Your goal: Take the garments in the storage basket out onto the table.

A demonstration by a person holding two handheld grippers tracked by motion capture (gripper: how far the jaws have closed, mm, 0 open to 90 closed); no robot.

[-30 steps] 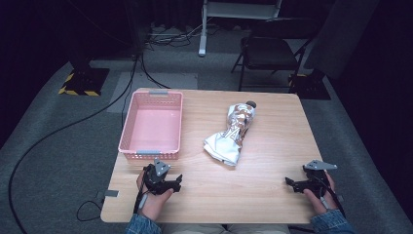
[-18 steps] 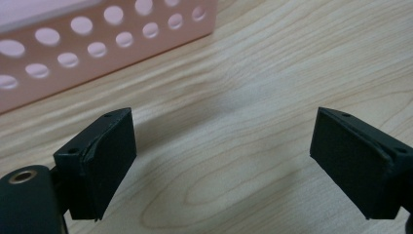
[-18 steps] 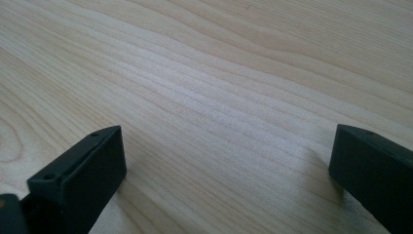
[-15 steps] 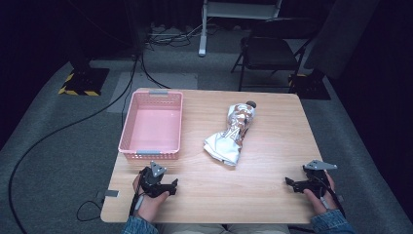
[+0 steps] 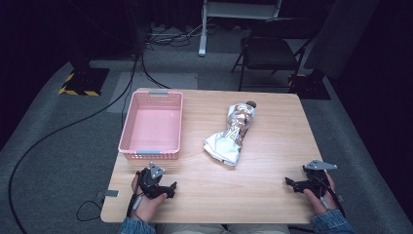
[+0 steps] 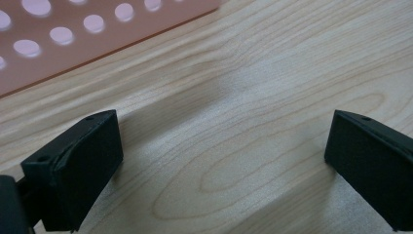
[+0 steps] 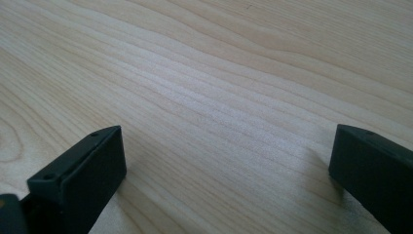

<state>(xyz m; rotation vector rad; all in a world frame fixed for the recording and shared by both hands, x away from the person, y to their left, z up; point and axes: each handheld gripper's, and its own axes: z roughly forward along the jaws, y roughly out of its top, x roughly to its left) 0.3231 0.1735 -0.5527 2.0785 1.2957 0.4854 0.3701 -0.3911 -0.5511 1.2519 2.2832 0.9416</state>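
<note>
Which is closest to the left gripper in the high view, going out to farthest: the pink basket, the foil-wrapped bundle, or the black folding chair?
From the left gripper:
1. Pink basket, just beyond it at the table's left side.
2. Foil-wrapped bundle, lying mid-table, off toward the right.
3. Black folding chair, on the floor past the table's far edge.

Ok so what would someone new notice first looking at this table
Probably the crumpled silver foil bag lying mid-table, its dark cap at the far end. Next, the empty pink perforated basket at the table's far left. The left gripper and right gripper rest open near the front edge.
</note>
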